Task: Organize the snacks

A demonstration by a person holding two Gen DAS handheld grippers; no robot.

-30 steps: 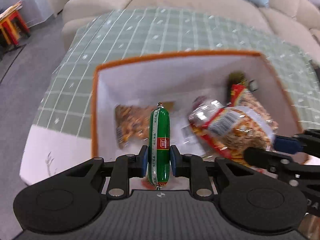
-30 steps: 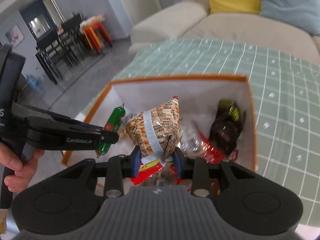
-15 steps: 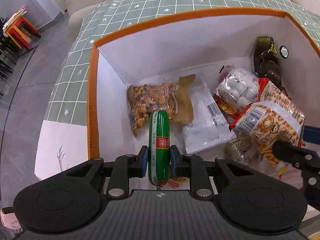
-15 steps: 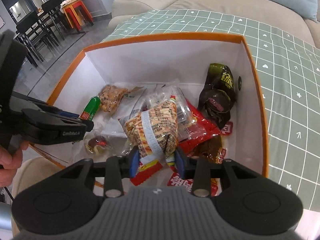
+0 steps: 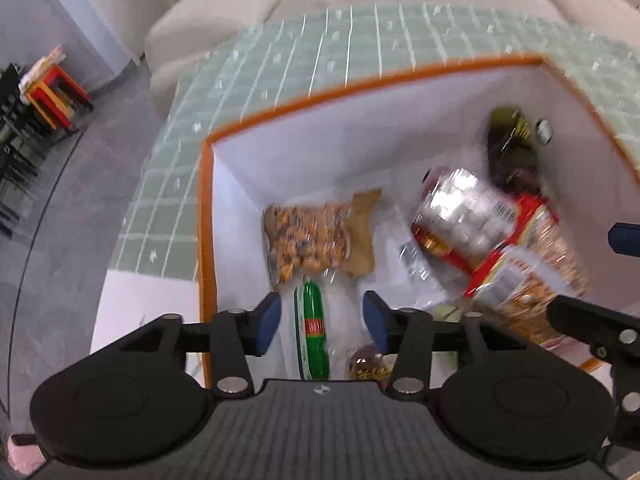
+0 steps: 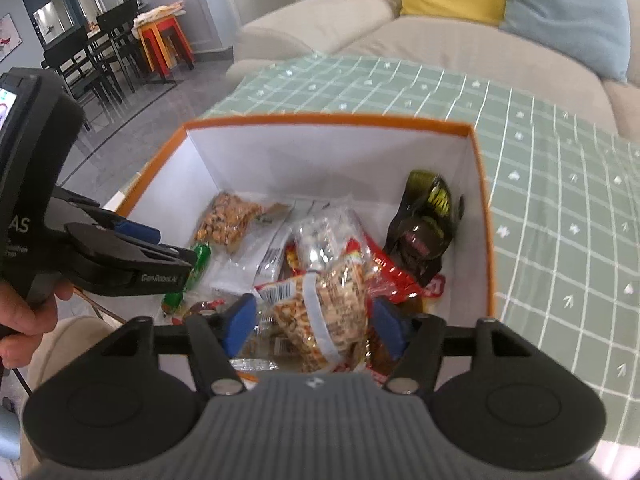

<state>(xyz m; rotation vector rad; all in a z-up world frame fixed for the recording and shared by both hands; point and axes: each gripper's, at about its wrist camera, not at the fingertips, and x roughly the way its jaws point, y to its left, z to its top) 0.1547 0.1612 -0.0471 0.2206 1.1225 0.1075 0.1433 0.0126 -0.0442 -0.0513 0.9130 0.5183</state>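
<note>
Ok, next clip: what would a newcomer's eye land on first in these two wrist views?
Probably the orange-rimmed white box on the green checked tablecloth, heaped with snack packets. Next, the green sausage stick lying on the box floor between the open blue pads of the left gripper. Then the clear peanut packet with a red edge sitting on the pile between the right gripper's spread fingers.

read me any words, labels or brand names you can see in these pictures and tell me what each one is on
"GenRobot.AI": white print on the side of the left tongs, seen from the right wrist view.
"AS": the end of a cut-off word on the same tool's black body.
Red label on the green sausage: too blurred.
Yellow print on the dark packet: unreadable.
Peanut bag print: too small.
</note>
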